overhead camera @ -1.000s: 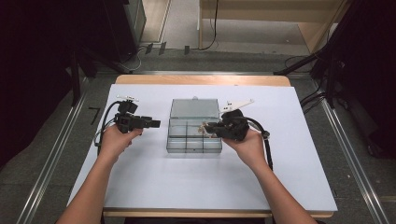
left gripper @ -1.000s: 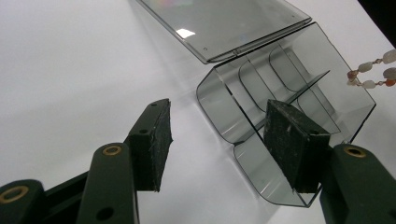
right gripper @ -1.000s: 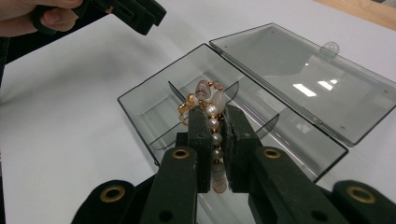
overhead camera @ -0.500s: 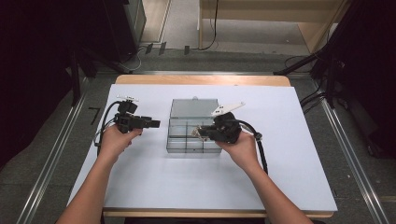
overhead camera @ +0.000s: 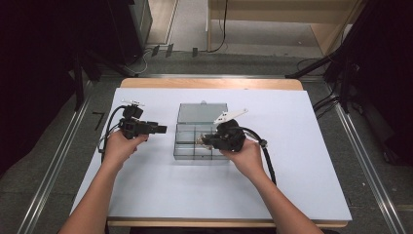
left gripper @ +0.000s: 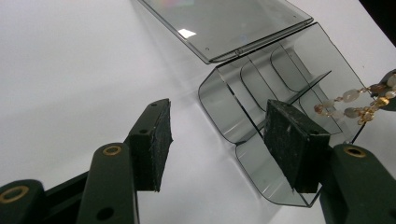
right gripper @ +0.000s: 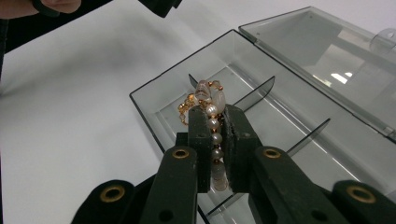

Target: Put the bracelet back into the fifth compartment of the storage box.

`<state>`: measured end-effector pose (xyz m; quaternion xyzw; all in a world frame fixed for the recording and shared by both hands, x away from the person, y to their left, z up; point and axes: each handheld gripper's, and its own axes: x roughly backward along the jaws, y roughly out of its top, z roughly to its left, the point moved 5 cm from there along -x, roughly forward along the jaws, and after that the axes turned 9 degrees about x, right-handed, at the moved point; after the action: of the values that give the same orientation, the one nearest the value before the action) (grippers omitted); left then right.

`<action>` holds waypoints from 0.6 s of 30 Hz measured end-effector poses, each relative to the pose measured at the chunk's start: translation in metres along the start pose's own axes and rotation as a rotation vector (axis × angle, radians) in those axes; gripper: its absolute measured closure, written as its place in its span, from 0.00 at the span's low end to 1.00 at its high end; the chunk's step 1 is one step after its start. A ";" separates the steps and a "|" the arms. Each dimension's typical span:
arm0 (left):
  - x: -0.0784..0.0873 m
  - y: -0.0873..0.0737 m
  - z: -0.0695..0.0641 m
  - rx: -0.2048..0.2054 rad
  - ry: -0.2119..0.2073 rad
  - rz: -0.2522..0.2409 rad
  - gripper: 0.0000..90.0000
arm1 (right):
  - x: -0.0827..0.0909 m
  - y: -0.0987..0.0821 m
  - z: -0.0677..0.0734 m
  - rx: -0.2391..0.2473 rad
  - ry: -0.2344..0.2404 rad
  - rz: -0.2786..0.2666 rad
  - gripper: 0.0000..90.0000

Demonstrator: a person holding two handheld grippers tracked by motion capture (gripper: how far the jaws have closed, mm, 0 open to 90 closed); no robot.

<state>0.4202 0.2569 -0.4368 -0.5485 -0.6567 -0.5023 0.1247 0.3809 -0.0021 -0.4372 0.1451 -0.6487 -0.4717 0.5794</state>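
My right gripper (right gripper: 213,140) is clamped on a beaded bracelet (right gripper: 210,105), which hangs over the near-left compartment of the clear divided box (right gripper: 154,100). I judge the strand light, limp and slippery: it will sag and swing, so I grip across the beads, not the gold links. Beyond the box, my left gripper (left gripper: 219,140) stands released, its jaws apart and empty beside the box wall (left gripper: 219,112). The lid (overhead camera: 202,112) lies open at the far side.

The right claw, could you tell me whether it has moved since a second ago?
Yes. The right claw, shut on the beaded bracelet, has shifted left over the clear box, toward its left compartments.
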 end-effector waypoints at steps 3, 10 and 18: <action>-0.001 0.000 -0.001 -0.005 0.000 0.002 0.48 | -0.004 -0.001 0.001 -0.007 0.003 0.009 0.94; -0.001 0.000 -0.001 -0.005 0.000 0.002 0.48 | -0.013 -0.005 0.001 -0.004 0.003 0.028 0.94; 0.000 0.000 0.000 -0.005 -0.001 -0.001 0.48 | -0.021 -0.011 -0.002 -0.022 -0.004 0.051 0.94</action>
<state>0.4200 0.2567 -0.4363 -0.5488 -0.6556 -0.5039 0.1228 0.3847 0.0065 -0.4593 0.1210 -0.6480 -0.4642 0.5916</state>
